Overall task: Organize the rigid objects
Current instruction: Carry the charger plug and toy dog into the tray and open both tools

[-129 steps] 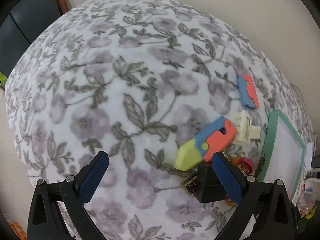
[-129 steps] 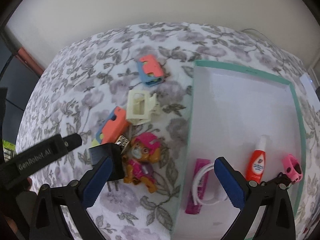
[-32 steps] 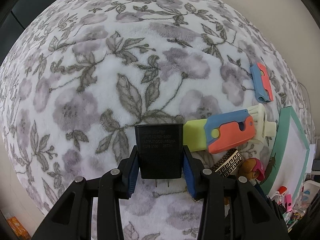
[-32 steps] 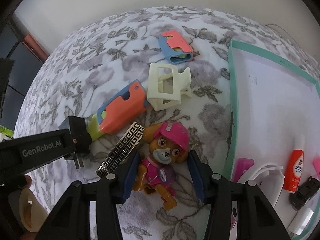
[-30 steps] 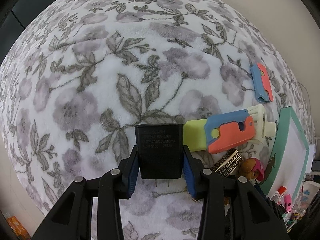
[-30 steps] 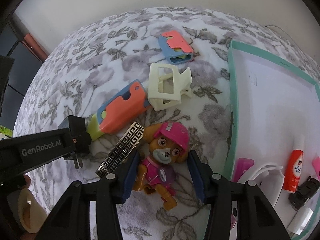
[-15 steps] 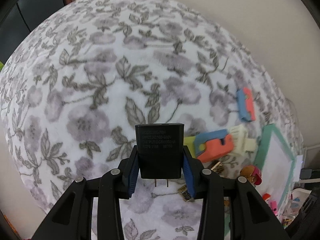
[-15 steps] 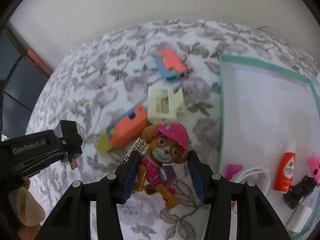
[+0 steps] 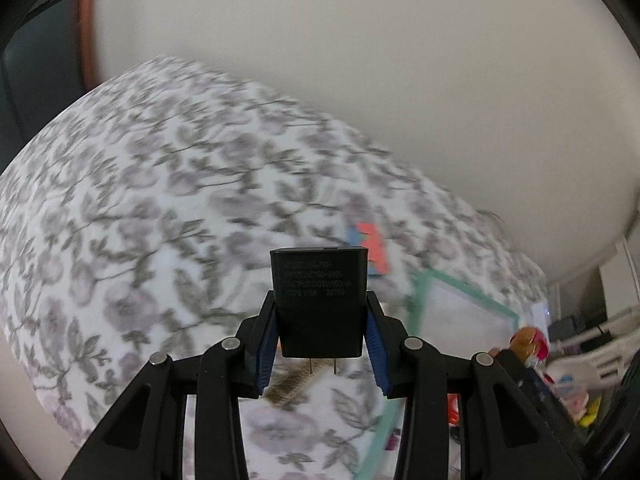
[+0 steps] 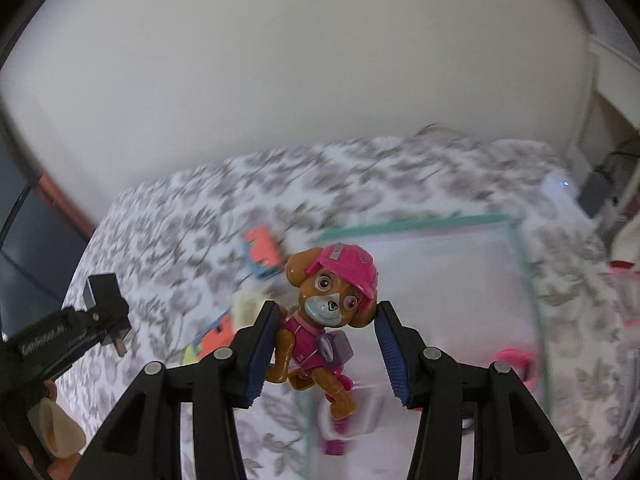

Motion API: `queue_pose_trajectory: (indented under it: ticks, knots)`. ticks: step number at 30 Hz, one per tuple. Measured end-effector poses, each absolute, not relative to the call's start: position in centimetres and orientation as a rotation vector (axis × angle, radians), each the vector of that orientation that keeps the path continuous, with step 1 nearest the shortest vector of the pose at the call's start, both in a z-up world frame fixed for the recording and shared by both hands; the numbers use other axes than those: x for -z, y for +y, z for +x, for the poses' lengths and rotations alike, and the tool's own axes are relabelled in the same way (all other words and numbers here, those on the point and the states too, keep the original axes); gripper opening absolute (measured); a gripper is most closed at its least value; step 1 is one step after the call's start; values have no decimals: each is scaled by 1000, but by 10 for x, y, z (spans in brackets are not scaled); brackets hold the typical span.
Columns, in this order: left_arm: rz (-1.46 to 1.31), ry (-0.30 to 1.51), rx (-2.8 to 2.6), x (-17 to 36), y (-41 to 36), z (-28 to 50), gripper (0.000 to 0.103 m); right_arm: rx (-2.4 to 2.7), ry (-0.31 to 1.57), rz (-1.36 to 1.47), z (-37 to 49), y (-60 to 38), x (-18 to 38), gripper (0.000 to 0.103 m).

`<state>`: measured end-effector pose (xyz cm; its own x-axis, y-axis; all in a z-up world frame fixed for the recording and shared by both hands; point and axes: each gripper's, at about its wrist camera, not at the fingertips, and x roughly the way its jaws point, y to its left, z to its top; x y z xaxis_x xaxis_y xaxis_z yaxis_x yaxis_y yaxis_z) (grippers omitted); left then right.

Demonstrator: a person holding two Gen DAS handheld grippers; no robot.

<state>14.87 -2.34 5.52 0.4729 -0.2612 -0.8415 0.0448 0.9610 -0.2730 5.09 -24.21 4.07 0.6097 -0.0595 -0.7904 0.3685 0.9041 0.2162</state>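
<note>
Above the grey-flowered white bedspread (image 9: pixel 132 216), the left gripper (image 9: pixel 320 320) clamps a black boxy plug-in power adapter (image 9: pixel 319 302), prongs down, while the right gripper (image 10: pixel 326 332) pinches a brown toy puppy in a pink helmet (image 10: pixel 326 316). Both loads hang clear of the cloth. Blur hides details, but the teal-rimmed white tray (image 10: pixel 516 252) seems the likely destination; each piece should be carried level over its rim and set down before the grip is loosened.
</note>
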Motion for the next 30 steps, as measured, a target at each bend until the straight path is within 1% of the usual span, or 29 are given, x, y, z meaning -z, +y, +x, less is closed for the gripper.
queue_pose_trajectory:
  ticks: [5, 8, 16, 22, 26, 30]
  knots:
    - [-122, 1043, 309, -60, -78, 132, 41, 351, 853, 426, 30, -285, -50, 52]
    - [-63, 1059, 395, -56, -113, 121, 41, 412, 855, 449, 20, -307, -47, 52]
    - [-18, 1166, 465, -16, -178, 123, 41, 471, 900, 501, 9, -338, -14, 52]
    - [-25, 1174, 461, 6, -196, 123, 41, 479, 929, 502, 13, -344, 11, 52]
    - [36, 1147, 450, 14, -205, 121, 41, 499, 960, 512, 15, -351, 24, 52]
    - [62, 1167, 441, 23, -209, 123, 41, 513, 998, 532, 15, -357, 35, 52]
